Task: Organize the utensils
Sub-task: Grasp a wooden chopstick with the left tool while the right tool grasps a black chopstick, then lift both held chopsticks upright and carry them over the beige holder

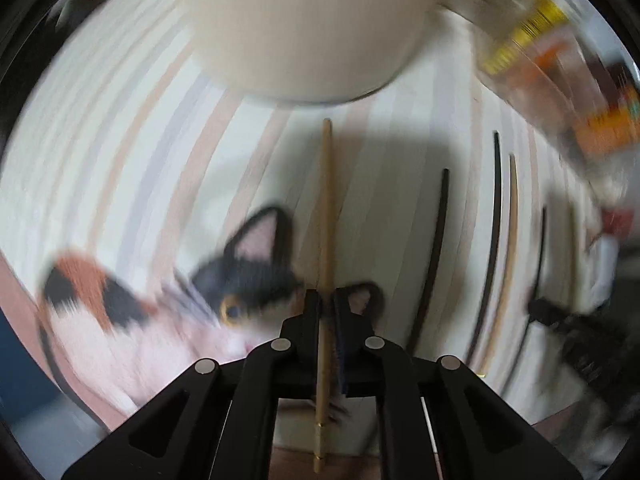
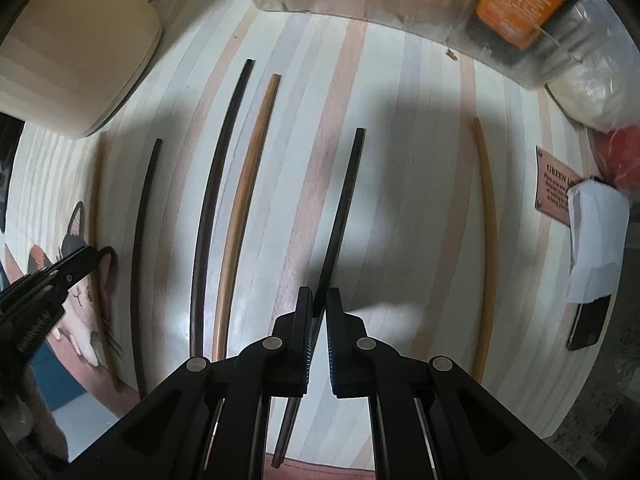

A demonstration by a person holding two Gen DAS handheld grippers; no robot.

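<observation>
A wooden chopstick [image 1: 326, 216] is being pinched by the left gripper [image 1: 328, 300] and a dark chopstick [image 2: 340, 216] by the right gripper [image 2: 318, 300] above the striped mat [image 2: 400, 240], where either thin stick risks being twisted loose.

The left gripper [image 1: 327, 300] pinches a tan chopstick [image 1: 326, 208] above a striped table [image 1: 120, 120], near a cat picture [image 1: 160, 304] and a cream container [image 1: 304, 28]
</observation>
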